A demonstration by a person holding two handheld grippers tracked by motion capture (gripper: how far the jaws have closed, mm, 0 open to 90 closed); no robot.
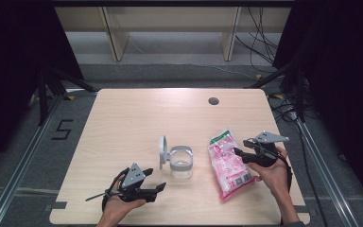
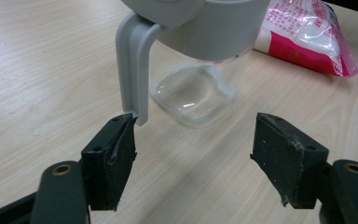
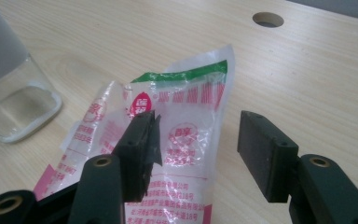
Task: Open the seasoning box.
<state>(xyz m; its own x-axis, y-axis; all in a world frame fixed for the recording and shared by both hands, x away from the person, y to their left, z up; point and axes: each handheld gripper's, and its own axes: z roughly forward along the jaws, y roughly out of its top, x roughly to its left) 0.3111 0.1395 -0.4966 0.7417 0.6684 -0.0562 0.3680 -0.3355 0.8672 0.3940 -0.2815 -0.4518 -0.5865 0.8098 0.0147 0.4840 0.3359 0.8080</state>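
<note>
A clear jar with a grey collar and a flipped-open grey lid stands mid-table. My left gripper lies low in front of it, open; in the left gripper view the lid's grey arm ends just past the left jaw, and the jar's clear base lies beyond the gap. A pink and white plastic bag lies flat to the jar's right. My right gripper hovers over the bag's upper part, open, with the bag showing between and beyond its jaws; nothing is gripped.
The wooden table has a round cable hole near its far edge, also visible as the hole in the right gripper view. Dark stands and cables flank the table. The jar sits left of the bag.
</note>
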